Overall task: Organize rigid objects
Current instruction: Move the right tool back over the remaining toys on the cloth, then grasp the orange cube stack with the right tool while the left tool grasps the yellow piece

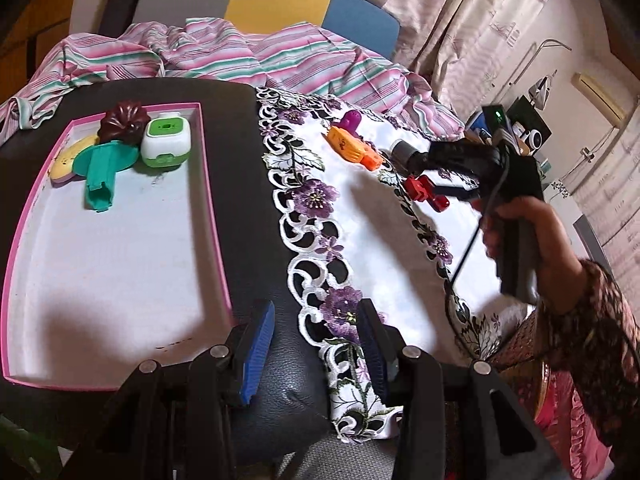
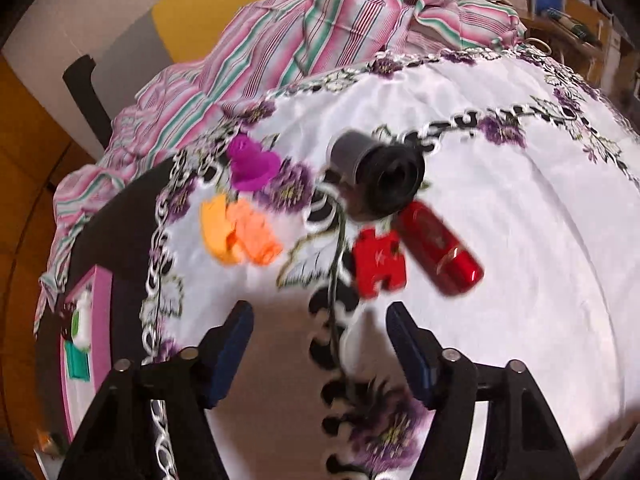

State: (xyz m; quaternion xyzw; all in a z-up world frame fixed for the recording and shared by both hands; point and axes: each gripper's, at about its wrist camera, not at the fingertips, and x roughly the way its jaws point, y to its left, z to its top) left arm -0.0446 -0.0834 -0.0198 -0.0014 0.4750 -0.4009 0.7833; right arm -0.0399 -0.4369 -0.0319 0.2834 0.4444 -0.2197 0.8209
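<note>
A pink-rimmed white tray (image 1: pixel 206 184) on the left holds a maroon piece (image 1: pixel 120 122), a green-and-white cube (image 1: pixel 166 144), a teal funnel (image 1: pixel 102 172) and a yellow item (image 1: pixel 66 160). On the embroidered white cloth (image 2: pixel 520 200) lie a purple toy (image 2: pixel 250 164), an orange toy (image 2: pixel 240 232), a black-and-grey cylinder (image 2: pixel 380 176), a red puzzle piece (image 2: pixel 380 262) and a red tube (image 2: pixel 440 248). My right gripper (image 2: pixel 318 316) hovers open just short of the red puzzle piece, nothing between its pads. My left gripper (image 1: pixel 314 352) stands open and empty over the table's near edge, beside the tray.
A striped pink-and-green cloth (image 1: pixel 248 56) is bunched at the table's far side, against a chair back (image 1: pixel 280 0). A hand (image 1: pixel 520 224) and sleeve hold the right gripper, its black cable (image 1: pixel 464 264) trailing over the cloth. Cluttered shelves (image 1: pixel 524 128) stand at far right.
</note>
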